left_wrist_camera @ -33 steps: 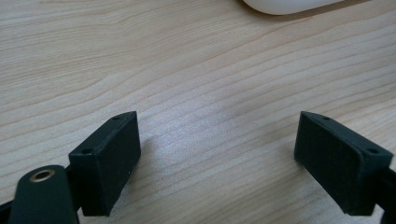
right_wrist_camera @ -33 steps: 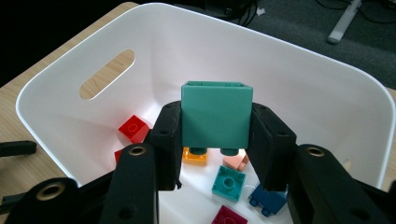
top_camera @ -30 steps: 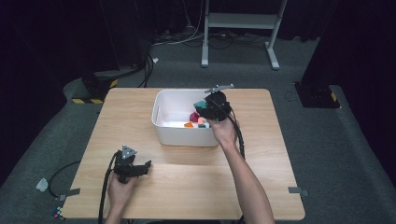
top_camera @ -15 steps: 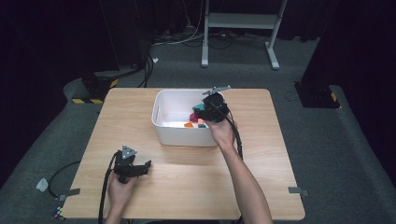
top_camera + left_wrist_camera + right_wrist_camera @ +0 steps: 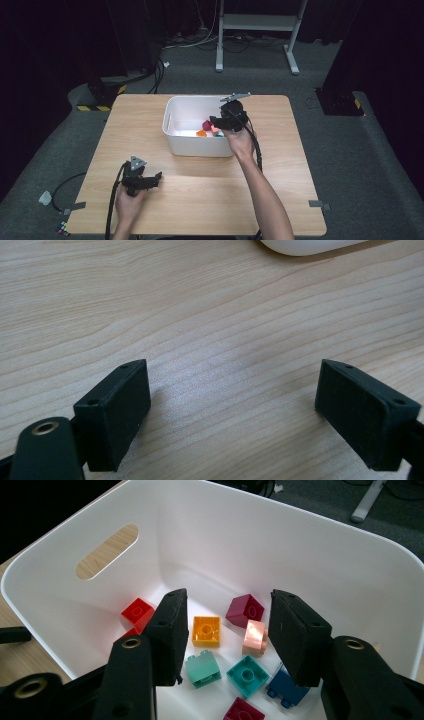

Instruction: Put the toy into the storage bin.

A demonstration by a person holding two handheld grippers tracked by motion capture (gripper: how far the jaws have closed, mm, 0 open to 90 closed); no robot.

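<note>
On the table (image 5: 200, 195), my left gripper (image 5: 245, 410) rests wide open, holding nothing. My right gripper (image 5: 227, 635) hangs empty, jaws parted, over the white bin (image 5: 310, 545). Its orange brick (image 5: 206, 631) looks light, rigid, slick; I'd pinch its flat sides.

The surface (image 5: 210, 315) looks like pale matt wood with fine grain. White bin (image 5: 310, 545) is smooth, slightly glossy plastic, toy bricks (image 5: 206, 630) shiny plastic, floor (image 5: 350, 165) rough grey carpet.
</note>
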